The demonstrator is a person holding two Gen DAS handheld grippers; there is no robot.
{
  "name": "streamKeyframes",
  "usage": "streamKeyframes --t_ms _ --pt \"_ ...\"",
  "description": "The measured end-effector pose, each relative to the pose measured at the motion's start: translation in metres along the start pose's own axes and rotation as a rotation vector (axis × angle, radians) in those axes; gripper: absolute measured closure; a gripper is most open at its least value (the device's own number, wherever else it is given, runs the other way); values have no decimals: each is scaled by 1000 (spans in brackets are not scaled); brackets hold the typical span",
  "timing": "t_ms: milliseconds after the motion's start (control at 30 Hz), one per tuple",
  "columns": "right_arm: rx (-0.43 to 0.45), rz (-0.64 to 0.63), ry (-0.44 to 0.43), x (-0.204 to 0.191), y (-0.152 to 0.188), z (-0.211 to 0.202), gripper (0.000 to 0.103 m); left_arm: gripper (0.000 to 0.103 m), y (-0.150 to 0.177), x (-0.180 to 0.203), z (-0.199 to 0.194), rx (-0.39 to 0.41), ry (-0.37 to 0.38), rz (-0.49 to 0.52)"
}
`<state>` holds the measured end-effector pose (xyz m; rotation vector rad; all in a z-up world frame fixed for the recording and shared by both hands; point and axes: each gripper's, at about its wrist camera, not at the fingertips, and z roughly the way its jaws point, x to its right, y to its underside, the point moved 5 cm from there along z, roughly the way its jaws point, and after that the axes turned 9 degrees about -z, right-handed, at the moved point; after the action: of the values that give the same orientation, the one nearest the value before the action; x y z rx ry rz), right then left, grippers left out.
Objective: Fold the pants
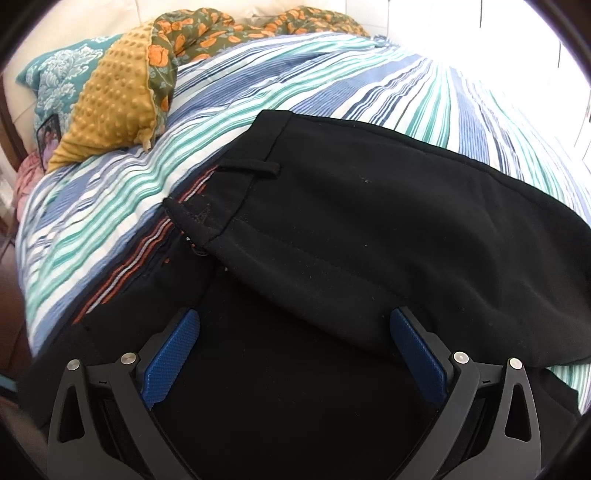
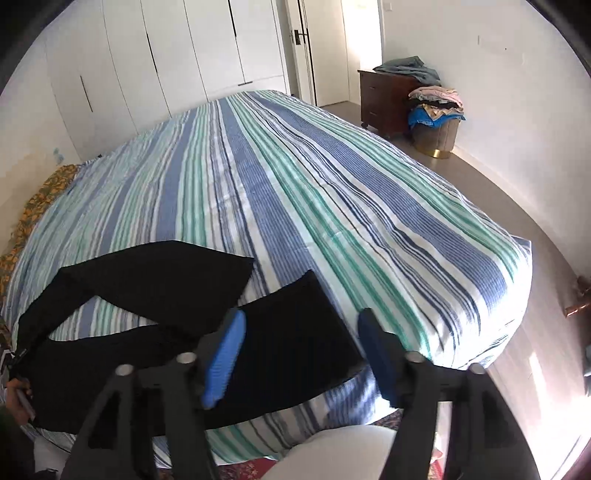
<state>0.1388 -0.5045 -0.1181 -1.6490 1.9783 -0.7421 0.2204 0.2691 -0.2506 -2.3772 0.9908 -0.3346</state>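
Note:
Black pants (image 1: 369,221) lie on the striped bed cover (image 1: 332,74), one half laid over the other, the waistband and a belt loop (image 1: 251,168) pointing up-left. My left gripper (image 1: 294,314) hovers over the near part of the pants, open, its blue pads (image 1: 170,354) wide apart with only flat cloth below. In the right wrist view the two pant legs (image 2: 147,284) spread apart toward their ends. My right gripper (image 2: 302,314) stands open above the nearer leg end (image 2: 295,350) by the bed's edge, holding nothing.
A mustard dotted pillow (image 1: 110,103), a teal pillow (image 1: 55,74) and a floral blanket (image 1: 221,33) crowd the head of the bed. Beyond the striped bed cover (image 2: 295,184) are white wardrobes (image 2: 166,55), a dark dresser (image 2: 388,99) and a full laundry basket (image 2: 437,129). A hand (image 2: 14,398) shows at the left.

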Motion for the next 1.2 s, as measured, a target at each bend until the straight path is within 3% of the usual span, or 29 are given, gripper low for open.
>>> streamKeyframes --t_ms 67,267,400,533,600,700,867,1067,1200 --pt "29 -13 -61 -20 17 -15 22 1 1 4 -17 -21 -3 13" --pt "33 -115 -216 -118 31 0 22 1 50 35 -103 -10 279 35" --pt "57 -145 -303 -170 40 15 22 1 96 62 -127 -59 380 71" --pt "32 -206 -378 -211 61 36 22 1 133 86 -128 -60 376 219" --pt "-32 -266 -383 -226 77 52 22 1 145 89 -131 -19 362 265" --pt "-92 -295 -385 -232 91 64 22 1 152 87 -131 3 370 284" --pt "-61 -275 -383 -227 89 61 22 1 154 86 -130 -2 400 270" --pt "-113 -268 -382 -225 95 73 22 1 171 90 -124 6 348 351" --pt "-134 -235 -401 -222 98 78 21 1 175 89 -120 -13 346 345"
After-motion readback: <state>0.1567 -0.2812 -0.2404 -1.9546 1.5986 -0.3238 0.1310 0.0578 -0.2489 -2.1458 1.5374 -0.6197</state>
